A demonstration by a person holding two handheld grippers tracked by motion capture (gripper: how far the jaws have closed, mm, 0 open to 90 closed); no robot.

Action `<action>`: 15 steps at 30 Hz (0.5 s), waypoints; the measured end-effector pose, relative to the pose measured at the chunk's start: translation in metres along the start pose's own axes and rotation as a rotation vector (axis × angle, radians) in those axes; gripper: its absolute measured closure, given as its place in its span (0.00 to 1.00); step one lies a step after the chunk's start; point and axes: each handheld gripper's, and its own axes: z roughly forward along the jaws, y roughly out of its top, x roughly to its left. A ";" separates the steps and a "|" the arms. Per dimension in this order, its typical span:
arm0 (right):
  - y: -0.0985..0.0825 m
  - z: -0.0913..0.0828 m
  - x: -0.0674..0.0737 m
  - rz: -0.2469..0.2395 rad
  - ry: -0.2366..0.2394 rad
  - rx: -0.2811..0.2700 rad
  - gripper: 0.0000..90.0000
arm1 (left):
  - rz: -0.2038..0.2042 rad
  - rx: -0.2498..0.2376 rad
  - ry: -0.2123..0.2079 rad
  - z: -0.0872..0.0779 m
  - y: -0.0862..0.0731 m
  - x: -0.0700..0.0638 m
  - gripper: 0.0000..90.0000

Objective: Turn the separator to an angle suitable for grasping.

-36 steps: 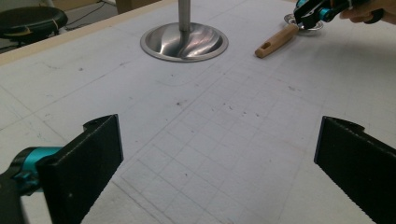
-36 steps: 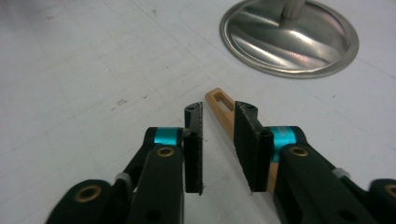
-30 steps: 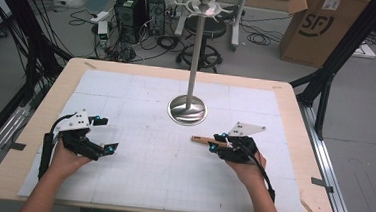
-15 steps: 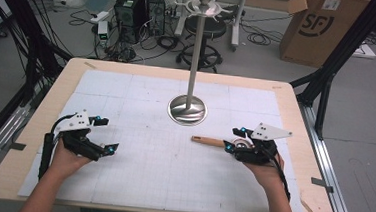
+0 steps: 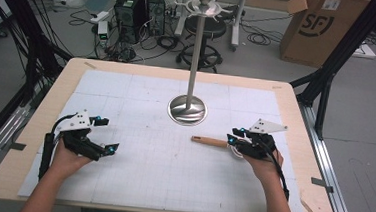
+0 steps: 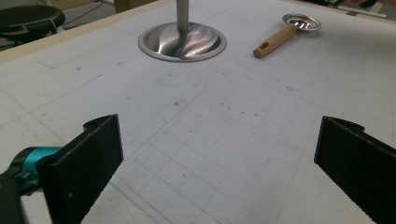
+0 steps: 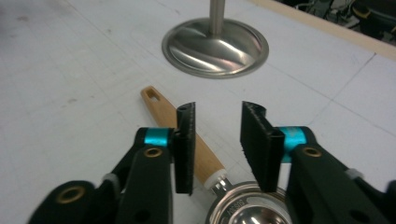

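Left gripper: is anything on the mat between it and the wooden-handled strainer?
Nothing. In the left gripper view only bare gridded mat runs from the open left gripper to the strainer. The stand base sits off to the side.

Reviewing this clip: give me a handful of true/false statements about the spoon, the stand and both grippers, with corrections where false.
1. The spoon lies flat on the table. True.
2. The spoon hangs from the stand. False: it lies on the table near the stand's base.
3. The left gripper is open and holds nothing. True.
4. The right gripper clamps the wooden handle. False: its fingers stand apart above the spoon's neck, gripping nothing.
5. The stand lies tipped over. False: it stands upright.
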 end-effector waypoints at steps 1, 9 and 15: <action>0.000 0.002 -0.001 -0.007 -0.012 0.011 0.79 | -0.001 -0.002 -0.001 0.000 0.000 0.000 0.02; 0.001 0.030 -0.003 -0.043 -0.105 0.176 0.99 | -0.003 0.000 -0.004 0.000 0.000 0.000 0.02; -0.004 0.038 -0.006 -0.042 -0.117 0.239 1.00 | -0.005 0.001 -0.004 0.001 0.000 0.000 0.02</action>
